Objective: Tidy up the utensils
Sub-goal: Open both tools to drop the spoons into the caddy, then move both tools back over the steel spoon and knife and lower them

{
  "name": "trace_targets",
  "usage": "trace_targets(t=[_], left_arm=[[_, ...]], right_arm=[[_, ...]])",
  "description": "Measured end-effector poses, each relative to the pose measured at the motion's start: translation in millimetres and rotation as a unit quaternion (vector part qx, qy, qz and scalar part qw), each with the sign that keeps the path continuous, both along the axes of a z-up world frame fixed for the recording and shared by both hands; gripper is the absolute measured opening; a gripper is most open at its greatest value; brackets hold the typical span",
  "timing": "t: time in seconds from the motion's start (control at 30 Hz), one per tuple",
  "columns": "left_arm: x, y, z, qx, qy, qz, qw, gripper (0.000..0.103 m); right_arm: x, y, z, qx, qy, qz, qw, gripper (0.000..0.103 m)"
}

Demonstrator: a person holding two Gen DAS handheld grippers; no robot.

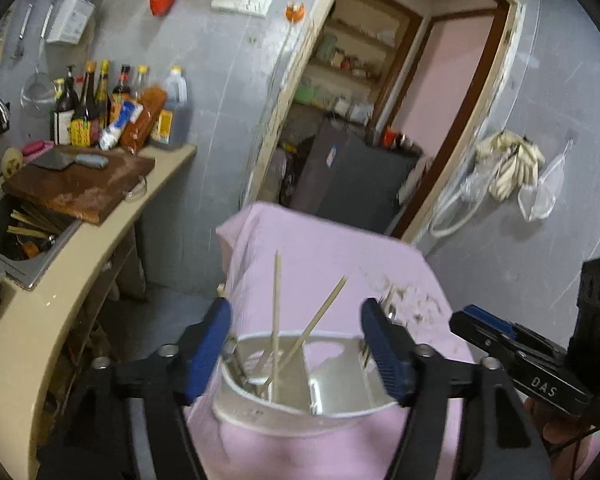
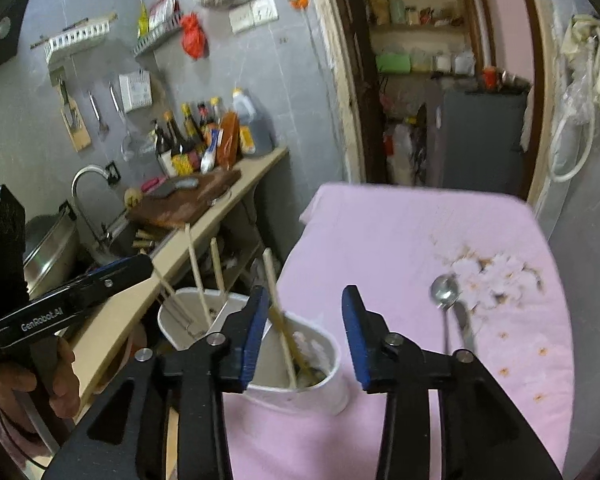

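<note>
A white divided utensil holder [image 1: 296, 404] stands on a table with a pink cloth [image 1: 324, 248]. Wooden chopsticks [image 1: 277, 312] lean in its left compartment. My left gripper [image 1: 296, 340] is open, its blue pads on either side of the holder's rim, empty. In the right wrist view the holder [image 2: 320, 364] sits just ahead of my right gripper [image 2: 305, 332], which is open and empty. A chopstick [image 2: 278, 312] leans next to its left pad. A metal spoon [image 2: 444, 292] and another metal utensil [image 2: 462, 320] lie on the cloth [image 2: 400, 240] to the right.
A counter [image 1: 80, 280] runs along the left with a sink [image 1: 16, 236] holding more chopsticks, a wooden cutting board [image 1: 80, 184] with a cleaver, and sauce bottles [image 1: 96, 108]. An open doorway [image 1: 380, 100] is behind the table. The right gripper's body [image 1: 540, 360] shows at right.
</note>
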State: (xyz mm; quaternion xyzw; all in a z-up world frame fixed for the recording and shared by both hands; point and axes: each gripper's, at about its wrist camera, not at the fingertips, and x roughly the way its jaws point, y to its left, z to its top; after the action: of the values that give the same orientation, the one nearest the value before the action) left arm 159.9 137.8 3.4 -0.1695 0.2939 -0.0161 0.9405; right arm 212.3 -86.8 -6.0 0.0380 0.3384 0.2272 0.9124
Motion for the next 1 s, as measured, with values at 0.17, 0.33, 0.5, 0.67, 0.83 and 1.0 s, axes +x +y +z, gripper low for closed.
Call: trace_targets(t=[0.17, 0.33, 0.5, 0.67, 0.83, 1.0], left_arm=[[-3, -21, 13, 0.019, -0.045, 0.022, 0.9986, 0.094], [-6, -51, 20, 0.046, -0.086, 0.035, 0.9946, 0.101], [-1, -88, 19, 0.073, -0.104, 0.030, 0.9915, 0.102], [8, -119, 11, 0.073, -0.109, 0.033, 0.9908, 0.102], [16, -158, 7, 0.098, -0.122, 0.042, 0.9869, 0.102], [25, -192, 2, 0.112, -0.124, 0.038, 0.9852, 0.102]], right_arm=[[-7, -24, 21, 0.008, -0.053, -0.031, 0.998, 0.071], [-11, -51, 32, 0.000, -0.090, -0.063, 0.994, 0.087], [-14, -87, 34, -0.010, -0.110, -0.097, 0.989, 0.097], [-12, -128, 30, -0.011, -0.118, -0.124, 0.985, 0.102], [-6, -162, 25, -0.013, -0.132, -0.134, 0.982, 0.102], [7, -193, 18, -0.009, -0.135, -0.135, 0.982, 0.102]])
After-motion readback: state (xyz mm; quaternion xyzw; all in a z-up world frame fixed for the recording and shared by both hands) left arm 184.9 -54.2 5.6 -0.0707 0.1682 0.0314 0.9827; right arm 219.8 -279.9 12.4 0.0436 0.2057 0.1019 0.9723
